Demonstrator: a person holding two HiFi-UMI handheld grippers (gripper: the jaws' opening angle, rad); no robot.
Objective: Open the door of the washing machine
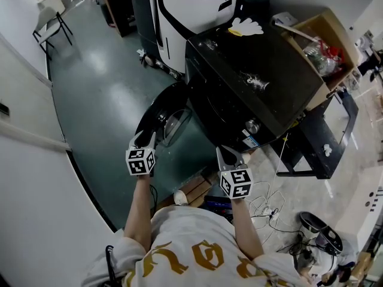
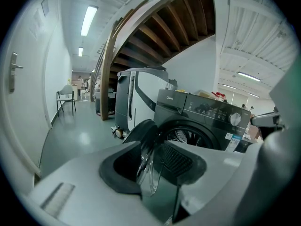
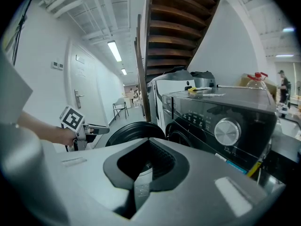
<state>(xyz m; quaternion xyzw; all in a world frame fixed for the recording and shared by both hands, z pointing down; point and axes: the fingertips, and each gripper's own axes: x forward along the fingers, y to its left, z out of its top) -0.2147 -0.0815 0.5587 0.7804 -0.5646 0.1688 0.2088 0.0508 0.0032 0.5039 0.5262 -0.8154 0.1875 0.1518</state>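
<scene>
The door (image 1: pixel 157 115) of the washing machine (image 1: pixel 251 82) already stands swung well out from the front. It is seen nearly edge-on from the left claw (image 1: pixel 143 139), and its glass bowl sits right in the hollow between that claw's pads. The left claw looks clamped on the door's free rim. The wide lens bends things there, so I judge it a real bite rather than a loose straddle, but I am not certain. Just beyond the claw and to its right, the dark round drum opening (image 2: pixel 188 135) is laid bare.

The right claw (image 1: pixel 229 154) hangs apart from the door, facing the machine's front panel. Its jaws are drawn together on nothing, and the control knob (image 3: pixel 226 132) lies ahead of it and to its right.

By my reading, the task is at its closing step: the swing is made and little is left but to let go. The next move probably calls for the left claw to part its jaws and back straight off the rim. It should not drag sideways, lest the door be nudged back toward the opening. The right claw need do nothing but keep out of the way.
</scene>
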